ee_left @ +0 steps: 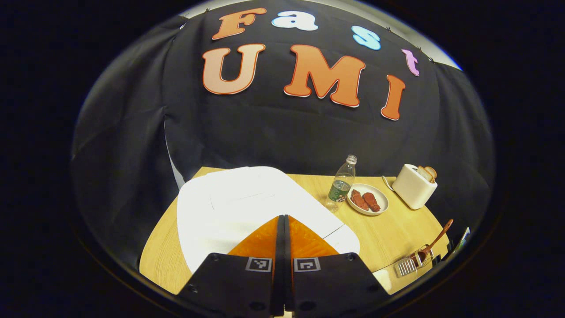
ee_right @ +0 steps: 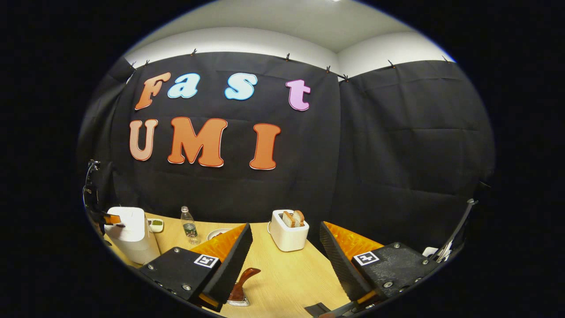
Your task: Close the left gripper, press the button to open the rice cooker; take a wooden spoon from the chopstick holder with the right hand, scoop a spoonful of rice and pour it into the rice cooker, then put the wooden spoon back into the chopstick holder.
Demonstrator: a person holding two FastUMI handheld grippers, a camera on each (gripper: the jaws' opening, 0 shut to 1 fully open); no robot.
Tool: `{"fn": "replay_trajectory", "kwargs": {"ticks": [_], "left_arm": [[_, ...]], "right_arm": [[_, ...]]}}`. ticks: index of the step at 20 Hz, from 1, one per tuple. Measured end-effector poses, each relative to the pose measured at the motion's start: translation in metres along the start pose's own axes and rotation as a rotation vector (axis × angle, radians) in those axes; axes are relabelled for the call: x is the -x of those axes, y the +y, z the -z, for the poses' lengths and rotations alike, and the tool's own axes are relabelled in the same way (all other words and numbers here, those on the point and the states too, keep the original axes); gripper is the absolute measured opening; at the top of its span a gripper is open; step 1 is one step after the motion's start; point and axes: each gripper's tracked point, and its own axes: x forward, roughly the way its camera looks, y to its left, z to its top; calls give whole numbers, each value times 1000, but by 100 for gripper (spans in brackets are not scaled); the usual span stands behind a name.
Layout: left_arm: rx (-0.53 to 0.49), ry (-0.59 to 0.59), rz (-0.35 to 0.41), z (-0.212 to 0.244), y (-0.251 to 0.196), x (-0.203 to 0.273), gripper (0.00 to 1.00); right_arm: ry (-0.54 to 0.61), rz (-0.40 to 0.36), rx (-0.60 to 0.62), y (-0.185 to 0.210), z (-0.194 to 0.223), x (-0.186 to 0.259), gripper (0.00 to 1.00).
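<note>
A: Why is the left gripper (ee_left: 282, 221) held with its fingers pressed together over the rice cooker (ee_left: 247, 207)?

B: A closed tip is presumably wanted for pressing the button; the lid is seen shut, near the table's (ee_left: 388, 229) left end.

A: And the right gripper (ee_right: 282, 247)?

B: Its jaws are spread wide, nothing held. The wooden spoon (ee_right: 242, 282) is seen just below, in the chopstick holder (ee_right: 238, 301).

A: Is room left for moving?

B: Bare tabletop lies ahead; the toaster (ee_right: 288, 234) stands farther off.
</note>
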Motion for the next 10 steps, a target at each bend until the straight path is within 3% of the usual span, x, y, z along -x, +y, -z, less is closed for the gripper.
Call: {"fn": "replay_trajectory", "kwargs": {"ticks": [10], "left_arm": [[49,42,16,12,2,1,5]], "right_arm": [[35,-28,-25,16,19,-4,95]]}}
